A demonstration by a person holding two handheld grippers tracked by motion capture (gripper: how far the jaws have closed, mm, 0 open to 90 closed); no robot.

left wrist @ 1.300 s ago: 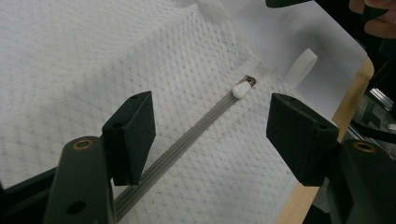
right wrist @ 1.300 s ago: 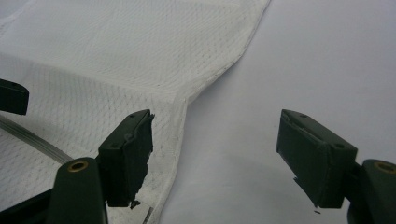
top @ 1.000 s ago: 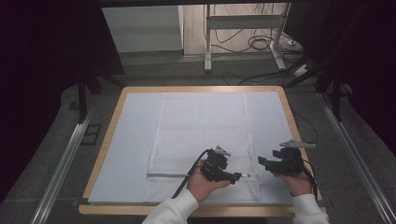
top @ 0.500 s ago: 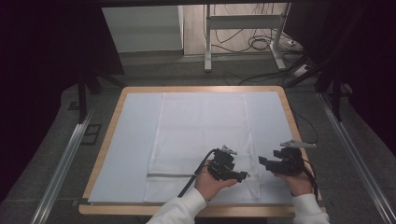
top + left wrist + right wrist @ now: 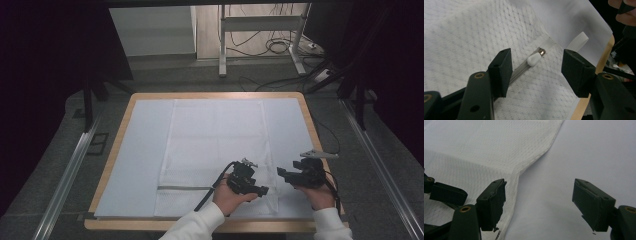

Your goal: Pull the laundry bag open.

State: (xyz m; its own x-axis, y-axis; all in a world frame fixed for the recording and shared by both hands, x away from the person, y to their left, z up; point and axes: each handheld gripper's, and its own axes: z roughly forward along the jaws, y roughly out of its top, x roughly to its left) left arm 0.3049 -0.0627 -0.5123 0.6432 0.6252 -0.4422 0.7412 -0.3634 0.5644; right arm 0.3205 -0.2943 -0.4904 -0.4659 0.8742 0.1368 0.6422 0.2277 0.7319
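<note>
White zipper pull [image 5: 534,59] lying along zipper, left gripper [image 5: 536,72] fingers apart, closing, right gripper [image 5: 539,205] apart.

White sleeves [image 5: 200,225], black jaws, brass screws [image 5: 479,75], black cables, grey plate [image 5: 312,153]

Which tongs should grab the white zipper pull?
Left: the left tongs already straddle the white plastic zipper pull and have been closing. The right tongs stand open at the white mesh bag's edge.
</note>
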